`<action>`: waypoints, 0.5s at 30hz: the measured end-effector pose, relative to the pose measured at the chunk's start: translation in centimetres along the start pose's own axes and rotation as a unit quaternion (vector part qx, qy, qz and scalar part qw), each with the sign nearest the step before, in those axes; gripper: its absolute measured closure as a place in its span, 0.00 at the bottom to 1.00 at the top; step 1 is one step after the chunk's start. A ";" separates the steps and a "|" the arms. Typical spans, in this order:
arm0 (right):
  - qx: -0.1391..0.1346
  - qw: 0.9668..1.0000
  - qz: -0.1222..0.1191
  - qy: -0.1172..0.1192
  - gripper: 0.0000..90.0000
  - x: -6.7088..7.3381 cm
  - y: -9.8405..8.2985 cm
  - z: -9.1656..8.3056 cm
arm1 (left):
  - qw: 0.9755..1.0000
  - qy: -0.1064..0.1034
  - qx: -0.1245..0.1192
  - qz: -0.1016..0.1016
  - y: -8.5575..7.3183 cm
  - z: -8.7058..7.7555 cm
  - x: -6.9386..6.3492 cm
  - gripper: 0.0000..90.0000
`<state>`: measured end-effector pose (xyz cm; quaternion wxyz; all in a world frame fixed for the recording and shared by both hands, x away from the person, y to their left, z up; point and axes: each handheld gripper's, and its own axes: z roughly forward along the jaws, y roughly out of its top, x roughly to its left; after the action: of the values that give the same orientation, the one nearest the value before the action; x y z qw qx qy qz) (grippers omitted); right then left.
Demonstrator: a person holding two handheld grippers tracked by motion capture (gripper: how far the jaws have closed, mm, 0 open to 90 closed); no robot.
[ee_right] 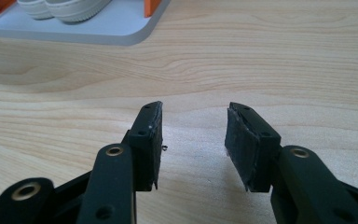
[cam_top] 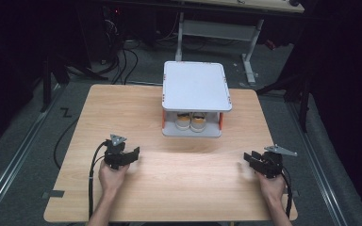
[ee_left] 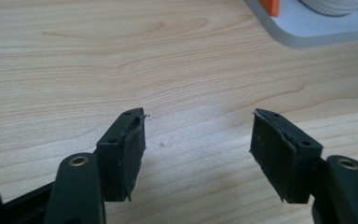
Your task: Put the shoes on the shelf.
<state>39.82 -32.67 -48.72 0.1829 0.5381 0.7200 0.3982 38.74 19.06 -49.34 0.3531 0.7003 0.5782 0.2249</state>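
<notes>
Start pose: left gripper (cam_top: 133, 156) & right gripper (cam_top: 251, 157) both apart, empty, on surface (cam_top: 188, 169). Next prob. reach shoes (cam_top: 191, 121) in rack (cam_top: 195, 87), frame centre.

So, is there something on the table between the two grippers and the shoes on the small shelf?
Nothing visible: bare table lies between left gripper, right gripper and the shoes.
</notes>
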 end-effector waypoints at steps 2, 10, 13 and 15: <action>0.001 1.000 -0.004 -0.004 0.61 -0.1 0.0 0.2 | 1.000 0.004 0.002 0.002 -0.1 0.3 0.0 0.40; 0.007 1.000 -0.007 -0.020 0.59 -0.2 -0.1 0.8 | 1.000 0.018 0.013 0.015 -0.3 1.0 -0.1 0.40; 0.007 1.000 -0.014 -0.026 0.58 -0.3 -0.2 1.1 | 0.999 0.026 0.013 0.019 -0.3 1.2 -0.2 0.40; 0.009 0.999 -0.014 -0.030 0.58 -0.3 -0.2 1.2 | 0.999 0.028 0.012 0.019 -0.3 1.3 -0.2 0.40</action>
<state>40.65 -32.51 -49.70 0.2053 0.5411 0.7252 0.3730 39.41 18.62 -50.37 0.3242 0.7087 0.5771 0.2441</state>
